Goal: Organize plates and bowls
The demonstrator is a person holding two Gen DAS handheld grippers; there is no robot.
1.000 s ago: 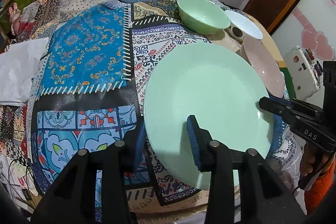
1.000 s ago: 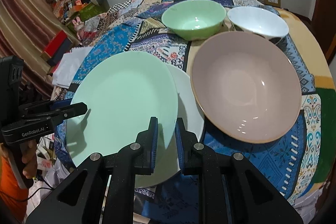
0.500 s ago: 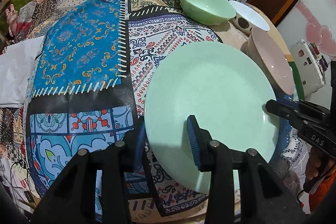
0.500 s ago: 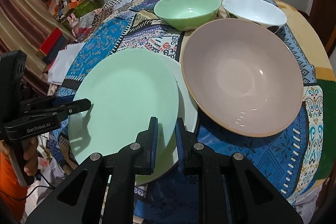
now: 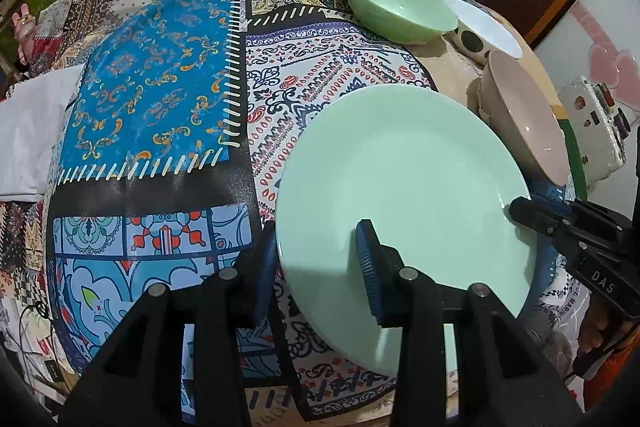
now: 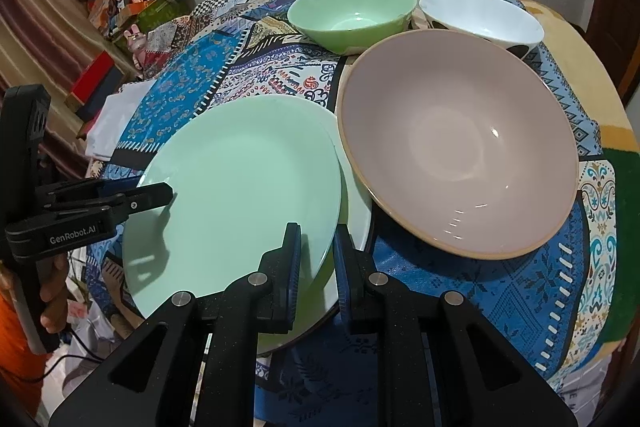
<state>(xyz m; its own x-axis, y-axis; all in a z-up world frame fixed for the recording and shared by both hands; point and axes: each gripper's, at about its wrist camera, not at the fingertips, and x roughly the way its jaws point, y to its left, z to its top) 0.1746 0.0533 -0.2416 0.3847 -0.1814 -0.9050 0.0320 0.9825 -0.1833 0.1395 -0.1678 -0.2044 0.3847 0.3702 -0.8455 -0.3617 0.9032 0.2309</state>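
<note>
A mint green plate (image 5: 400,183) (image 6: 240,187) is held at both sides above a white plate (image 6: 354,215) on the patchwork tablecloth. My left gripper (image 5: 316,255) straddles its near-left rim, jaws wide apart, one finger under and one over. My right gripper (image 6: 316,259) is shut on the plate's right rim, jaws narrow. A large pink bowl (image 6: 456,143) (image 5: 528,123) sits right of the plates. A green bowl (image 6: 352,13) (image 5: 396,5) and a white bowl (image 6: 480,17) (image 5: 484,27) stand behind.
The patchwork tablecloth (image 5: 160,95) covers a round table. A white cloth (image 5: 28,131) lies at the left edge. A white box (image 5: 596,123) stands off the right side. Cluttered shelves and boxes (image 6: 120,11) are at the back left.
Both grippers and the green plate have shifted slightly toward the bowls. The pink bowl looms larger in the right wrist view. Jaw widths are unchanged.
</note>
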